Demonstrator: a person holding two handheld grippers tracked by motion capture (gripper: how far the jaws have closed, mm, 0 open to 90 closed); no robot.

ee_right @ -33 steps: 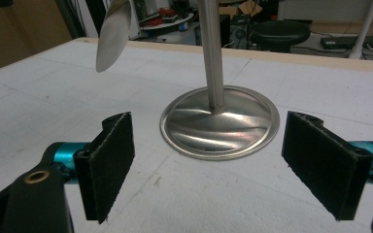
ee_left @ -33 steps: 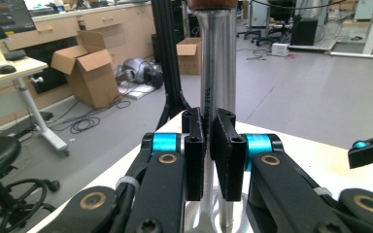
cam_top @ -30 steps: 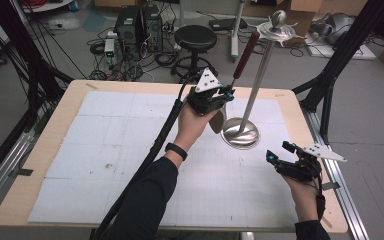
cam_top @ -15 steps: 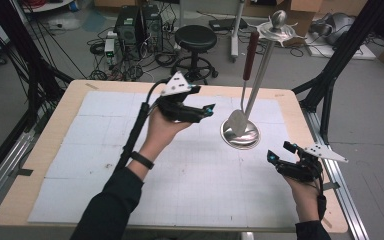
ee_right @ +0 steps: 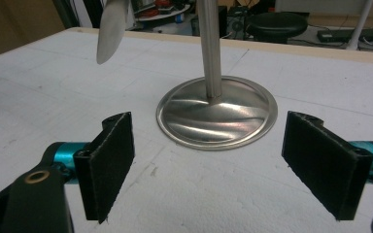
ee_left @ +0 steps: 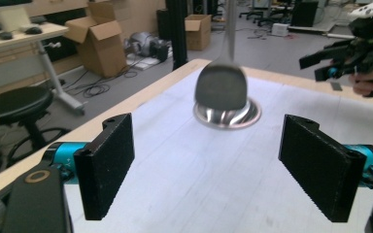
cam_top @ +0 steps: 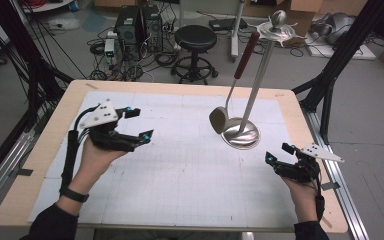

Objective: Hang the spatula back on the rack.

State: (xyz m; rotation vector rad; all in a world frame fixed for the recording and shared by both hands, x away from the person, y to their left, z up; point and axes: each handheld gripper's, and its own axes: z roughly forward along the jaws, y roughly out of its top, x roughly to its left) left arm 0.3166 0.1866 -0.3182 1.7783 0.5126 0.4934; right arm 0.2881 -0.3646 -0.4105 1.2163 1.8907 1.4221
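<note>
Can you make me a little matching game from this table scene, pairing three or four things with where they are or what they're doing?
Things:
1. ladle
2. stand base
3. left gripper
4. stool

States:
A. on the floor beyond the table
B. hanging from the stand's top
C. open, holding nothing
D. flat on the white mat

Pairs: 1-B, 2-D, 3-C, 4-A

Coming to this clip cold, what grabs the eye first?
A tall steel stand rises from its round base at the table's far right, with a ladle hanging from its top. The left gripper is open at the table's left, the right gripper open near the base.
</note>
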